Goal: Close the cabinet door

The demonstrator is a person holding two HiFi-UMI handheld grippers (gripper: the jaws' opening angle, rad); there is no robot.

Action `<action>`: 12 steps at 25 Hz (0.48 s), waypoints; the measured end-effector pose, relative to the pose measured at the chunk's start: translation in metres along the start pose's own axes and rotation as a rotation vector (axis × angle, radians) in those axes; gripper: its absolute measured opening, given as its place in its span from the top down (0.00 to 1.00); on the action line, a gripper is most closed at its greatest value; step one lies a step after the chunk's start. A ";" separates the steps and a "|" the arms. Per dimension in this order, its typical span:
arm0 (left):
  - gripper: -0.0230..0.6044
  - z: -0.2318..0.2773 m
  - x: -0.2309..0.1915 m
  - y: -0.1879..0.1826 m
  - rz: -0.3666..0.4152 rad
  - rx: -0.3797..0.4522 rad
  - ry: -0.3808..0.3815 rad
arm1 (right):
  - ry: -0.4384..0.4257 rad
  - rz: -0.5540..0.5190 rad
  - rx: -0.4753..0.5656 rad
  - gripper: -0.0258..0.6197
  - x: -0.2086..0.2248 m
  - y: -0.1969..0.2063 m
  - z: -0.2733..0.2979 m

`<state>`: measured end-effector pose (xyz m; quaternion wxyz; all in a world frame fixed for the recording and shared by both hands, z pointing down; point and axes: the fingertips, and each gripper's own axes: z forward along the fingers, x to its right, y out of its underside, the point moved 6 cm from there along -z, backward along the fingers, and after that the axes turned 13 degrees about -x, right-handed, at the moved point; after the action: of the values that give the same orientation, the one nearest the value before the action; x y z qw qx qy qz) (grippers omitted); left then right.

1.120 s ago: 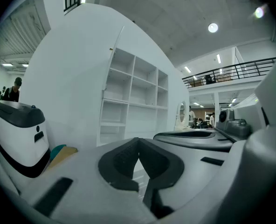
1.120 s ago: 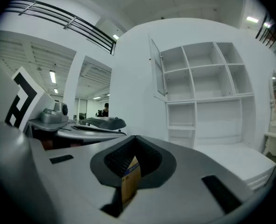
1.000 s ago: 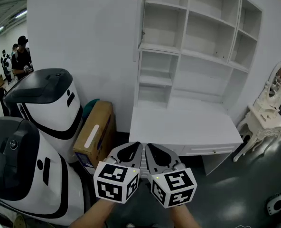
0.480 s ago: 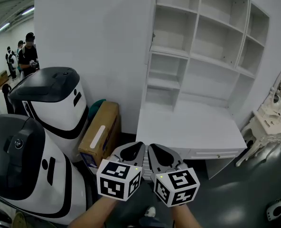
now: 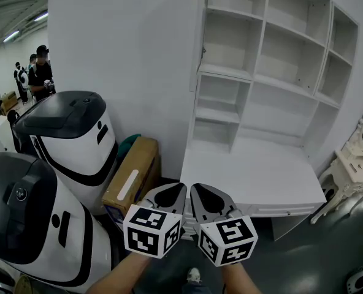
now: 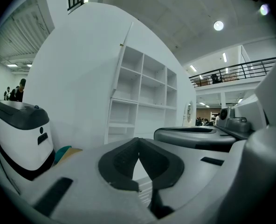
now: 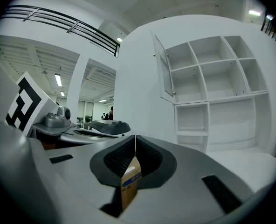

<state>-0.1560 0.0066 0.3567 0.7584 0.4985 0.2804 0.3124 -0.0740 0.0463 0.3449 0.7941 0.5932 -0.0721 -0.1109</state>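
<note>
The white cabinet stands against the wall with open shelves over a desk top. Its narrow door stands swung out at the upper left, seen almost edge-on; it also shows in the left gripper view and the right gripper view. Both grippers hover side by side low in the head view, well short of the desk and far below the door. The left gripper is shut and empty, tips meeting. The right gripper is shut too; a small brown tag with a blue label hangs in its jaw hollow.
Two large white-and-black machines fill the left side. A cardboard box leans between them and the white desk. An ornate white dressing table stands at the right. People stand far back left.
The cabinet and desk have slid right in the head view and look slightly nearer. Both grippers stay together and shut, low in the view.
</note>
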 end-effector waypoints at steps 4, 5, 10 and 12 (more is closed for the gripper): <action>0.95 0.026 -0.010 -0.016 -0.006 0.011 -0.018 | -0.023 -0.016 0.014 0.93 0.022 -0.012 0.021; 0.95 0.032 -0.012 -0.020 -0.010 0.013 -0.022 | -0.028 -0.019 0.015 0.93 0.028 -0.015 0.026; 0.95 0.062 -0.023 -0.040 -0.020 0.023 -0.047 | -0.057 -0.039 0.031 0.93 0.059 -0.032 0.049; 0.95 0.074 -0.028 -0.047 -0.023 0.023 -0.057 | -0.070 -0.046 0.037 0.93 0.070 -0.039 0.058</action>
<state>-0.1104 -0.0715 0.3418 0.7639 0.5128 0.2679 0.2858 -0.0247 -0.0364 0.3230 0.7773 0.6050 -0.0879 -0.1485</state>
